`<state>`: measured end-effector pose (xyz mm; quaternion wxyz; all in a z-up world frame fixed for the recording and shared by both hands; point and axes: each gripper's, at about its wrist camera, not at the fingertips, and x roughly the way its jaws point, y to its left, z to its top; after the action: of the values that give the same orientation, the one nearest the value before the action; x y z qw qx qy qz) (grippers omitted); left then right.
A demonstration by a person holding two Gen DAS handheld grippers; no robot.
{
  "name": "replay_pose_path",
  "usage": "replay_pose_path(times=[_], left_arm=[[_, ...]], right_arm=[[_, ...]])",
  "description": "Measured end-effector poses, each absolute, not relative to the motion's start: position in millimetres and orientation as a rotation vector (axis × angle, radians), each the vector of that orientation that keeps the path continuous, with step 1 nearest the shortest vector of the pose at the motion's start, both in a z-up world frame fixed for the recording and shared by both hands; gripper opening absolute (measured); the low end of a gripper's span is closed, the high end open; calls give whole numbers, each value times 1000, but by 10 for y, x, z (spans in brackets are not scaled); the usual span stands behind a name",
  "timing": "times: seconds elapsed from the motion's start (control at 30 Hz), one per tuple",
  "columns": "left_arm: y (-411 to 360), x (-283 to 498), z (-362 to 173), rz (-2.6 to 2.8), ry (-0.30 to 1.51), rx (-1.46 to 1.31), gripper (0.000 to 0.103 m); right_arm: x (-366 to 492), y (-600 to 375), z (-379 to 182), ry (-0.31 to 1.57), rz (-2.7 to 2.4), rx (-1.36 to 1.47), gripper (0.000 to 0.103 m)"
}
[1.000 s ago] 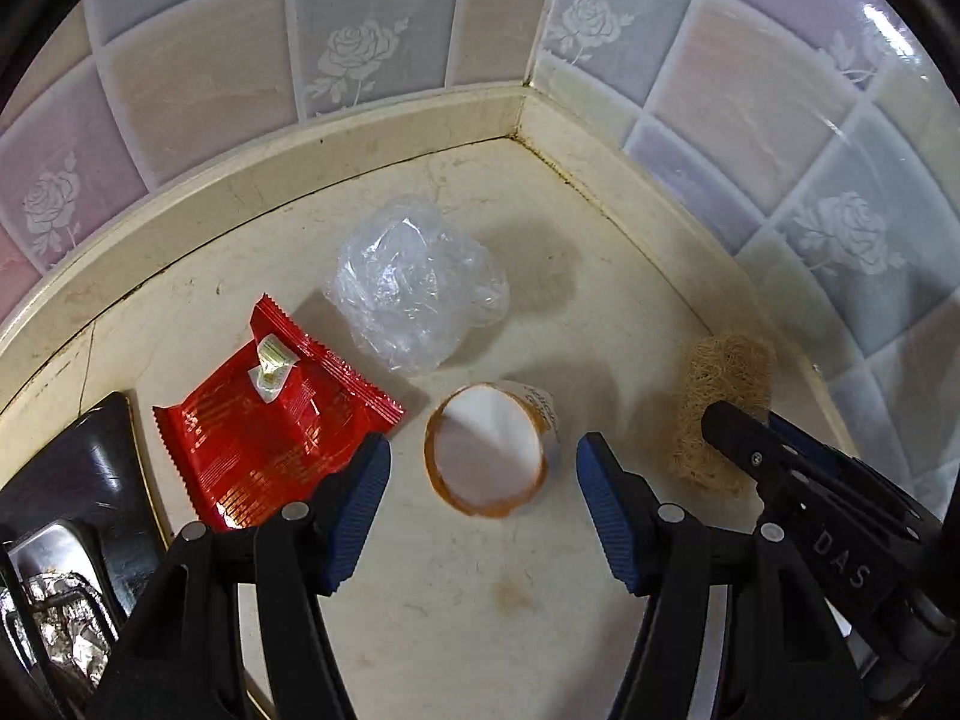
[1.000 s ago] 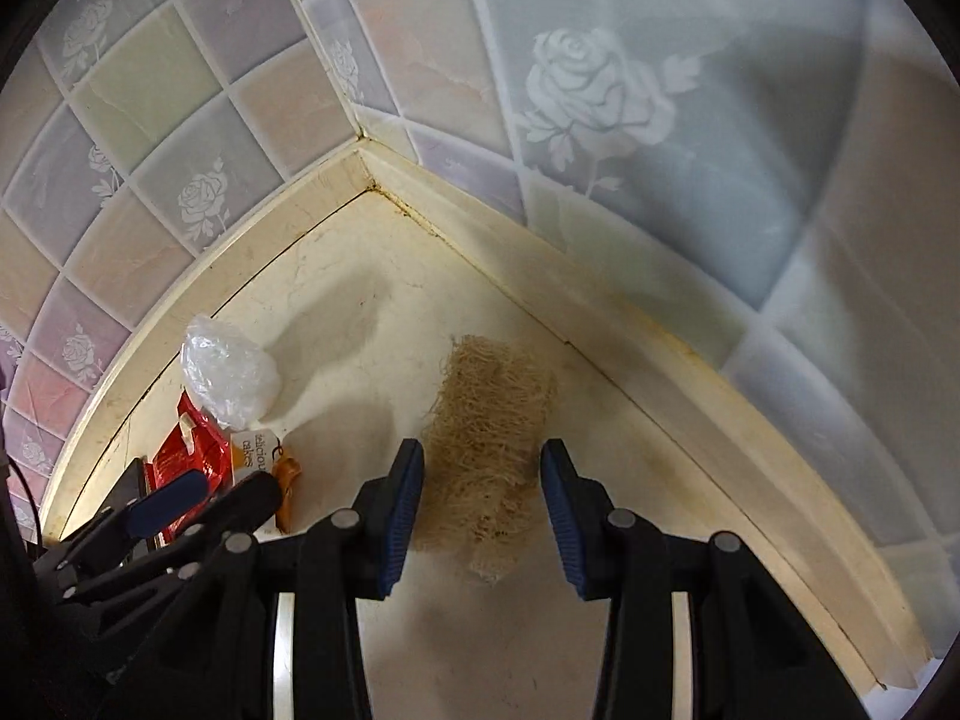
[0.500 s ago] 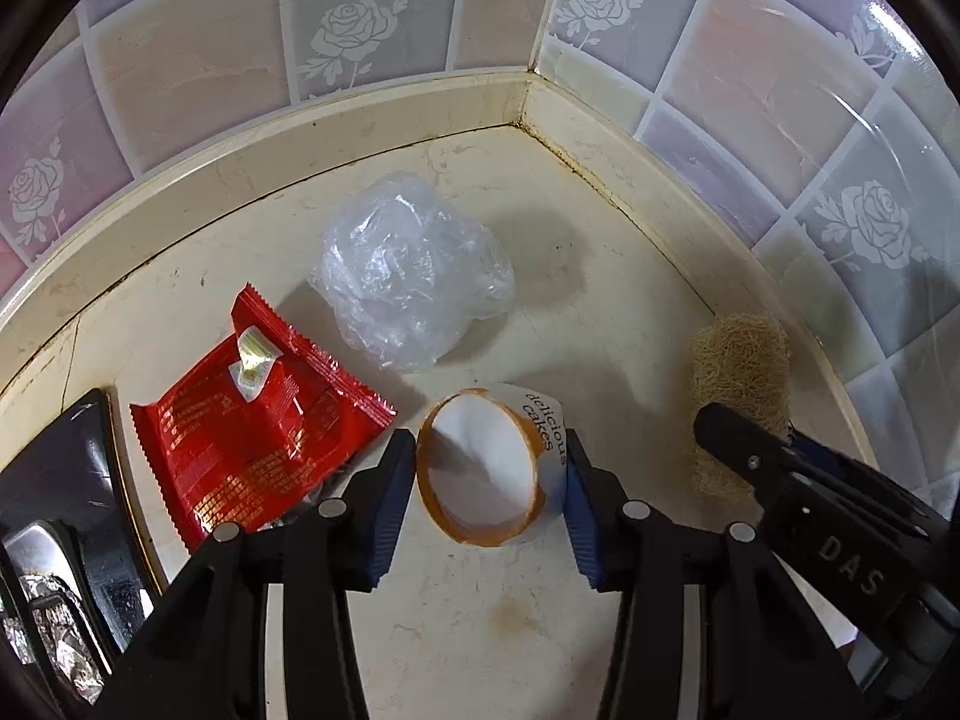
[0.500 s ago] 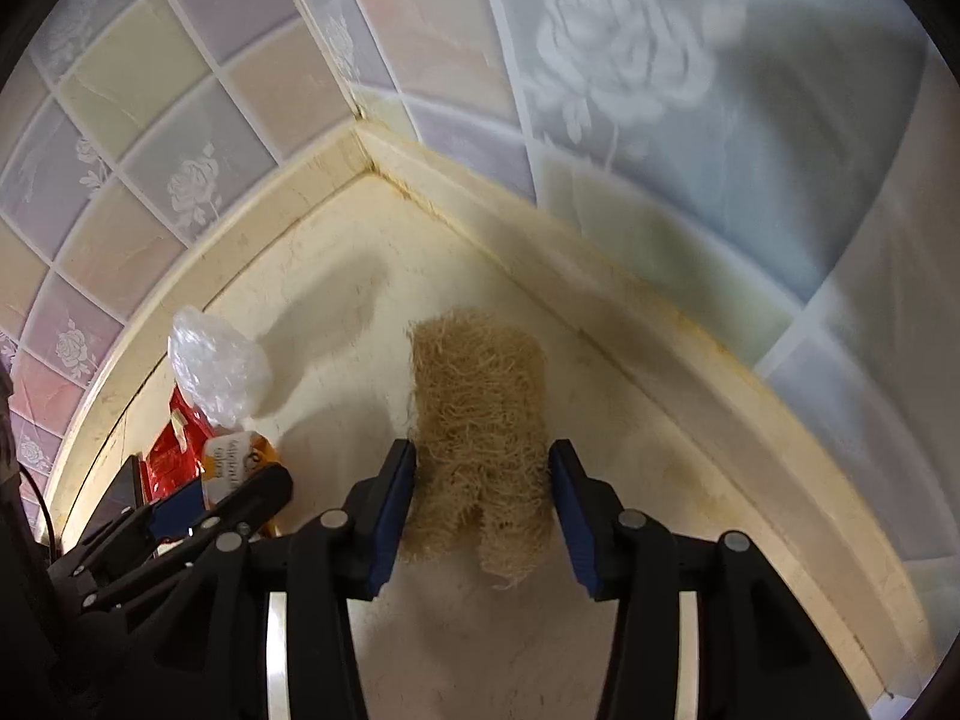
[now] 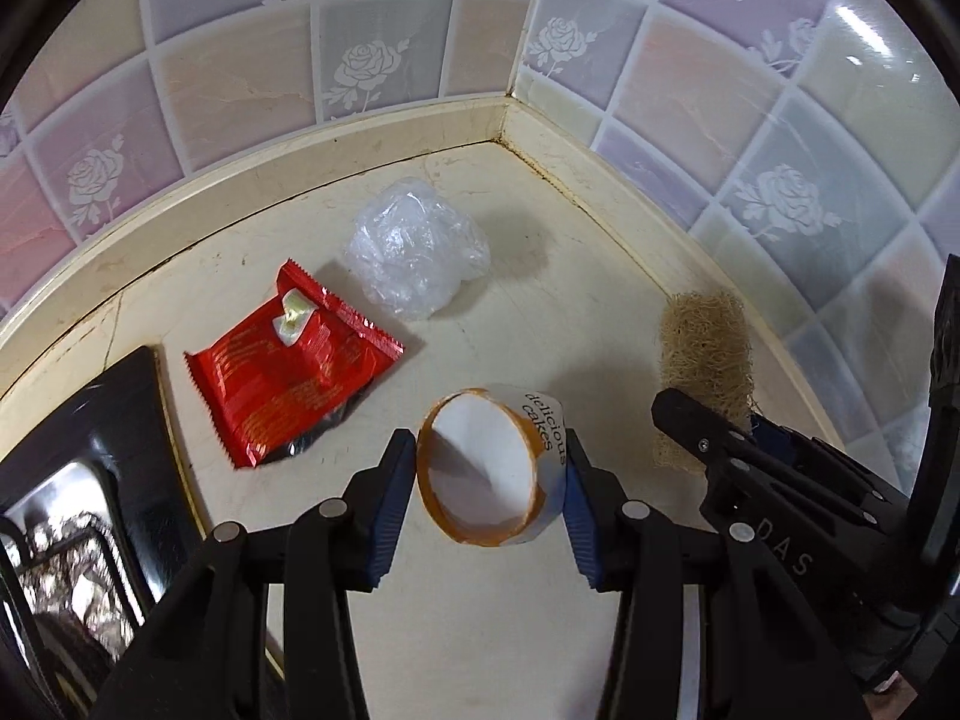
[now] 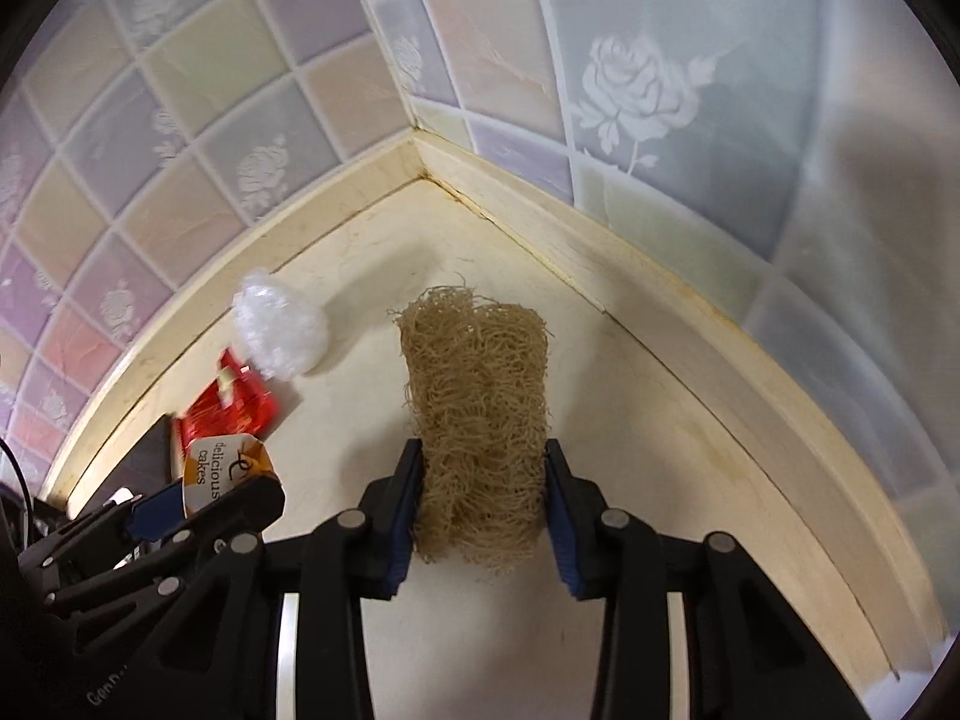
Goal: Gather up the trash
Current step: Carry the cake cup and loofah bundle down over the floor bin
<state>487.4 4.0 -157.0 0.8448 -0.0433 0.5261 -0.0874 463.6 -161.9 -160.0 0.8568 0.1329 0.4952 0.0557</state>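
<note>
Trash on the cream countertop (image 5: 492, 630) in the tiled corner now sits in both claws at once. One second earlier both pairs of jaws stood wide around their targets; they have since closed in. The left gripper (image 5: 489, 483) clamps its blue pads on either side of the paper cake cup (image 5: 489, 474), which appears raised off the counter. The right gripper (image 6: 480, 495) squeezes the fibrous loofah scrubber (image 6: 477, 414), which also appears lifted. Both grasps being made, the likely next step is carriage to a bin, none of which is in view. Left uncollected near the back wall are the red snack wrapper (image 5: 288, 372) and, just beside it, the crumpled clear plastic bag (image 5: 417, 255).
</note>
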Motion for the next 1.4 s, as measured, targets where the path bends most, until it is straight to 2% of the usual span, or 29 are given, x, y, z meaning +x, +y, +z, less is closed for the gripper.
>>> replay_pose_path(times=[0.3, 0.63, 0.9, 1.07, 1.4], left_arm=[[-27, 4030, -1090, -207, 1048, -93, 45], [-327, 2693, -625, -212, 983, -102, 45], [-547, 1564, -513, -189, 956, -132, 45], [-663, 898, -599, -180, 970, -131, 45], [-789, 197, -1114, -191, 1064, -38, 45]], right_arm=[[3827, -1777, -1165, 986, 181, 300, 37], [2467, -1932, -691, 922, 252, 262, 37], [1410, -2119, -518, 911, 309, 226, 37], [809, -2185, -582, 927, 347, 179, 37], [27, -2203, -1241, 1048, 350, 146, 37]])
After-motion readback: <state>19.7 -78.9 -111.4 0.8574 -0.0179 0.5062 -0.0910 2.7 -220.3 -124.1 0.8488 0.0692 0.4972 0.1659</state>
